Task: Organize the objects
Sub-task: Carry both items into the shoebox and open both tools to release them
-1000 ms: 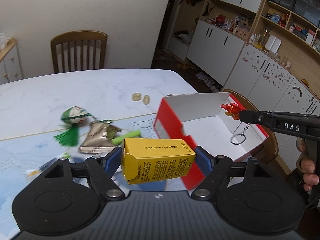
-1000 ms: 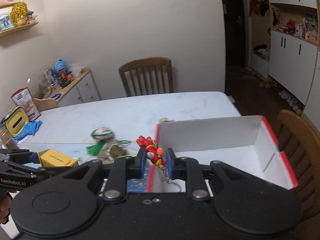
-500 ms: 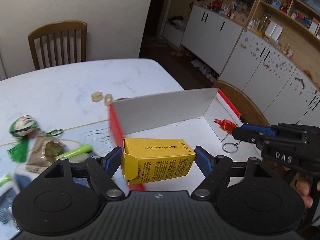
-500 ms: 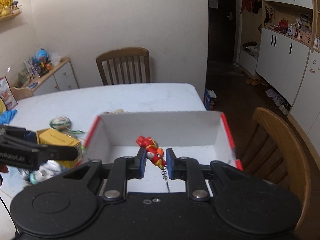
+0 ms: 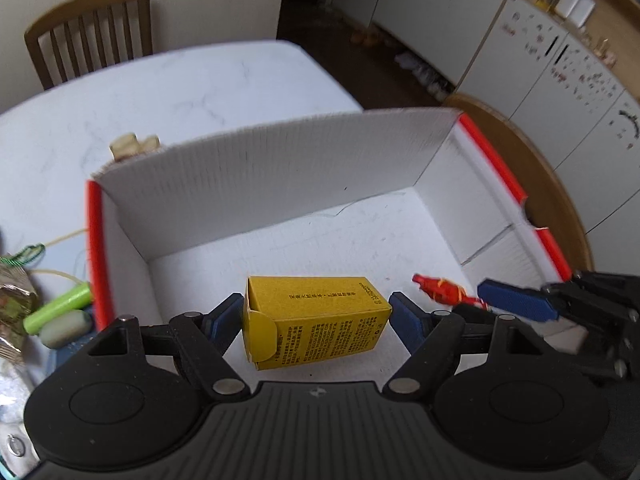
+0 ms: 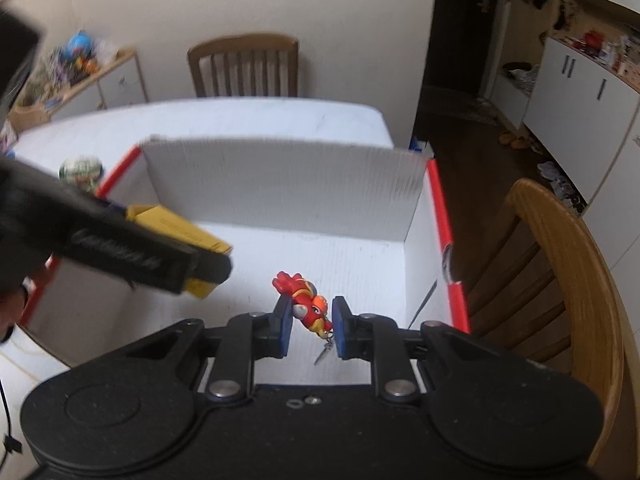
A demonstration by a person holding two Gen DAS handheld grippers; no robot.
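On the left part of the worktop (image 5: 208, 92), outside the box, lie a crumpled foil wrapper (image 5: 14, 300), a green tube (image 5: 58, 307) just beside the box's left wall, and a pale oblong piece (image 5: 64, 323) touching the tube's near side. Two small tan pieces (image 5: 134, 145) sit behind the box's back-left corner. In the right wrist view a round green-and-white ornament (image 6: 81, 170) rests by that same corner.

The red-edged cardboard box (image 5: 280, 176) stands open near the worktop's right edge, its white floor mostly bare. The left gripper (image 5: 318, 314) hangs over the box's left-front area, jaws pinching the yellow carton (image 5: 316, 322) by its two short ends, the carton lying lengthwise between the blue pads. Whether the carton touches the box floor cannot be told.

To its right, over the box's right-front area, the right gripper (image 6: 310, 326) has its jaws closed on the red bird keychain (image 6: 306, 306), whose metal ring dangles below. A wooden chair (image 6: 560, 272) stands beyond the box's right wall.
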